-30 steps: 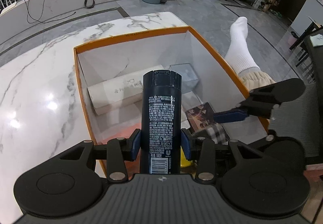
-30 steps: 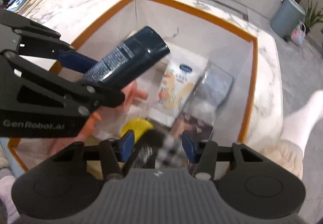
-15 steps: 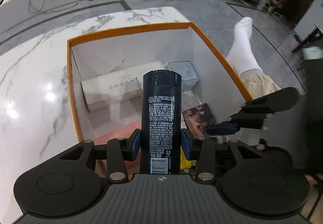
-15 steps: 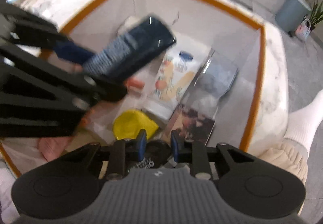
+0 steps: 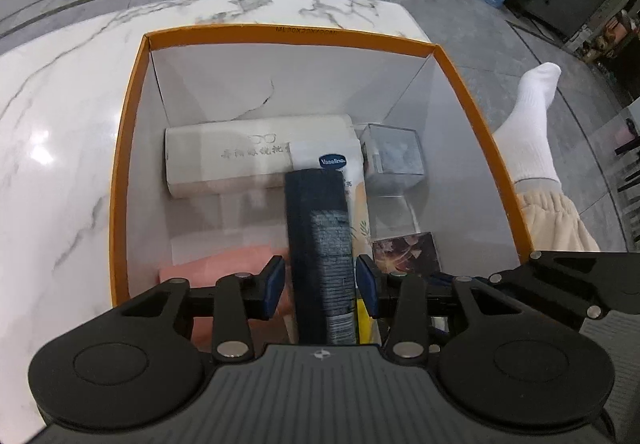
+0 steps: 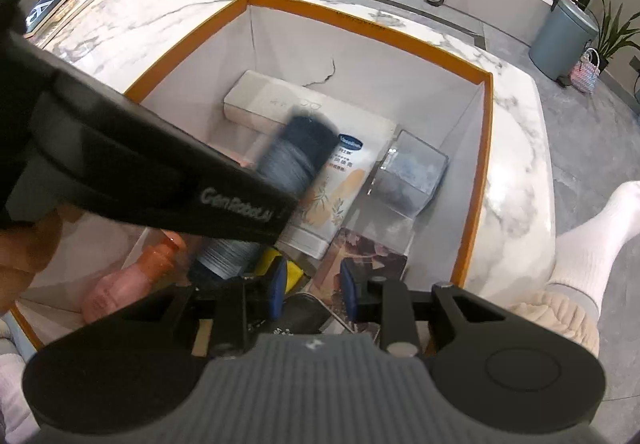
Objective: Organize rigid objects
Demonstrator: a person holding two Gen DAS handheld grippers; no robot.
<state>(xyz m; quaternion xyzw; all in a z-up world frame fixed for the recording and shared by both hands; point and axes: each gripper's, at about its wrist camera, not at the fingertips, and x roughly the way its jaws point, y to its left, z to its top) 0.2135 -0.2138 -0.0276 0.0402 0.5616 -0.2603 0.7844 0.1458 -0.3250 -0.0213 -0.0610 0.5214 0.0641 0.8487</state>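
Observation:
An orange-rimmed white box (image 5: 132,116) stands on the marble table. My left gripper (image 5: 320,286) is open over it; its jaws stand apart from a dark blue bottle (image 5: 320,240), which is blurred between them and drops into the box. It also shows in the right wrist view (image 6: 292,164). My right gripper (image 6: 312,286) is low in the box's near end, jaws narrowly apart around a dark object (image 6: 298,314); I cannot tell whether they grip it.
In the box lie a white case (image 5: 240,156), a Vaseline tube (image 5: 344,168), a clear plastic cube (image 5: 394,156), a patterned card (image 5: 406,254), a pink bottle (image 6: 124,284) and a yellow item (image 6: 268,262). A person's socked leg (image 5: 532,124) is right of the box.
My left gripper has opened and let go of the dark blue bottle, which now falls blurred into the box. My right gripper has opened slightly from its narrower gap.

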